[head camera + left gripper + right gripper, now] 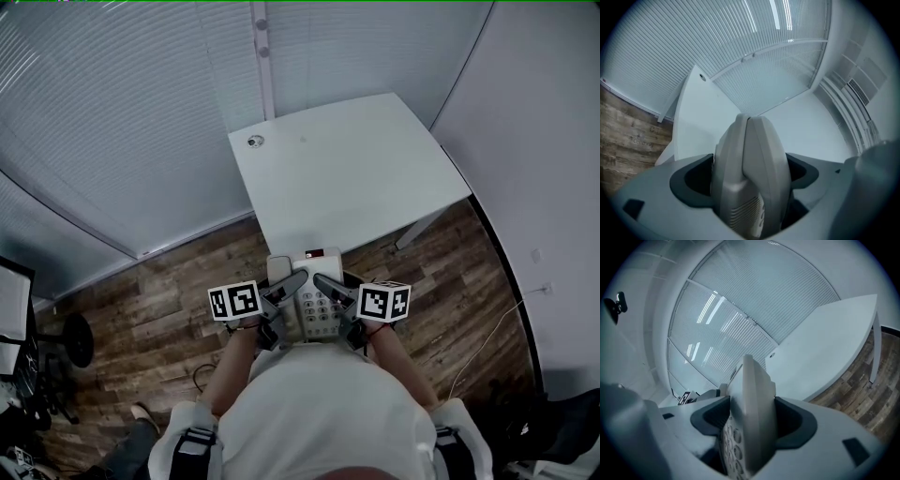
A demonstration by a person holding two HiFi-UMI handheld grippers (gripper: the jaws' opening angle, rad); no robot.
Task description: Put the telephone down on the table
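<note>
close in against the person's body, the telephone is up in the air, carried between the two tools with its keypad facing up. the left hand-held gripper is clamped on its left edge, the side where the handset lies, with a jaw pressed against the grey casing on either side. the right hand-held gripper is clamped the same way on the right edge, beside the rows of keys. under most of the telephone is the wooden floor. as far as i can judge from above, its far end only just reaches the near edge of the white surface.

this looks like the carrying step, with the putting-down not yet done. the next move, i'd say, calls for bringing both arms forward together until the telephone is fully over the surface. it should be held level, lowered until the base rests flat, and only then released by letting the jaws part. the surface is bare but for a small round fitting at its far left corner, and beyond it hang window blinds.
</note>
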